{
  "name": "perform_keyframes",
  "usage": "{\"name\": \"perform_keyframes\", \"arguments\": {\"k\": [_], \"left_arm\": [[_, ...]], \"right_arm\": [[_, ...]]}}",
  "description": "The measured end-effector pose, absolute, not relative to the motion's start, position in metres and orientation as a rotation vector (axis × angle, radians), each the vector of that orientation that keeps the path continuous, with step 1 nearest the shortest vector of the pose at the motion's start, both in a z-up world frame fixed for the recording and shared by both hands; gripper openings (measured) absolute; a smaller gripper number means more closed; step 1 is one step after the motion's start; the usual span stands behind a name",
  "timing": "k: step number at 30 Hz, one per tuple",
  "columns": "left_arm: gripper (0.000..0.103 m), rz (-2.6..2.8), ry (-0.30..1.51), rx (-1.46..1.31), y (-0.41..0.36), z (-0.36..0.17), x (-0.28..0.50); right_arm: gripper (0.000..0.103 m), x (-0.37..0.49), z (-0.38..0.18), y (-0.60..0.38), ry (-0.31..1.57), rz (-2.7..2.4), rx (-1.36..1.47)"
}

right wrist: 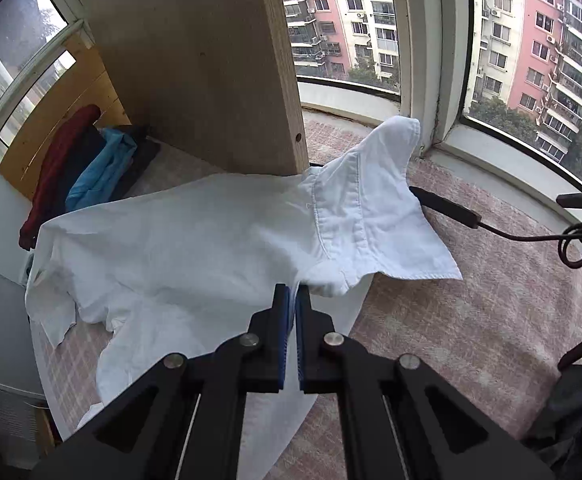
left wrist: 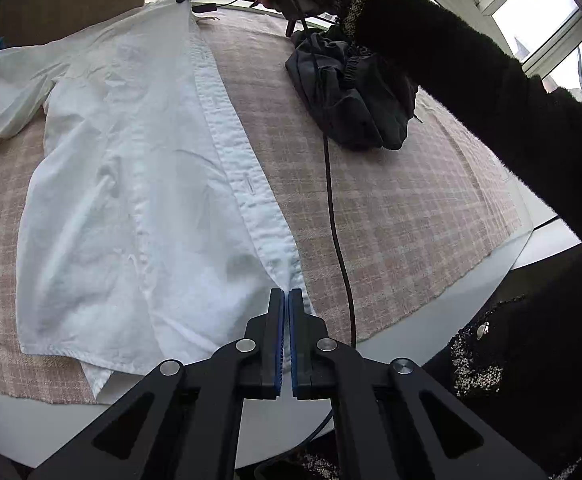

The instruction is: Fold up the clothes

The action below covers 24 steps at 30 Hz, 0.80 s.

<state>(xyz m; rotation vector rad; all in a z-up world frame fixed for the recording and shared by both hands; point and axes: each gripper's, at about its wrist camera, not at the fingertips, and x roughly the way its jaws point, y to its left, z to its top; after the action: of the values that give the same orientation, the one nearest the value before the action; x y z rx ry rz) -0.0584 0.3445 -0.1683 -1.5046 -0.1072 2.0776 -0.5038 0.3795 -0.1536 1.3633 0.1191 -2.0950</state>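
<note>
My left gripper point(left wrist: 285, 294) is clamped on the white shirt point(left wrist: 131, 184) hem, lower centre; the cloth hides its tips. My right gripper point(right wrist: 293, 290) pinches the collar. The shirt lies on a pink checked cloth point(left wrist: 391, 208) beside windows point(right wrist: 531, 40).

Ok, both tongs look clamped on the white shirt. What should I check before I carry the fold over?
1. Left tongs shut on white shirt near its hem, on the button placket: ok.
2. Right tongs shut on the shirt below its collar: ok.
3. Shirt body flat on plaid cloth: ok, though wrinkled.
4. Far sleeve bunched: not ok.
5. Black cable lies in the fold's path: not ok.
6. Dark garment lies apart from the shirt: ok.
</note>
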Motion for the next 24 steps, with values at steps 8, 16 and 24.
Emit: {"name": "perform_keyframes", "arguments": {"k": [8,16,24], "left_arm": [[0.007,1.967,-0.154,-1.618,0.36,-0.201,-0.077],[0.036,2.313,-0.051,-1.562,0.245,-0.135,-0.039],[0.036,2.297,0.098,-1.631,0.18,-0.188,-0.052]], "right_arm": [[0.004,-0.52,-0.192,0.364,0.268,-2.16,1.442],[0.03,-0.461,-0.164,0.385,0.361,-2.117,1.42],[0.043,-0.268,-0.158,0.425,0.304,-1.902,1.391]]}}
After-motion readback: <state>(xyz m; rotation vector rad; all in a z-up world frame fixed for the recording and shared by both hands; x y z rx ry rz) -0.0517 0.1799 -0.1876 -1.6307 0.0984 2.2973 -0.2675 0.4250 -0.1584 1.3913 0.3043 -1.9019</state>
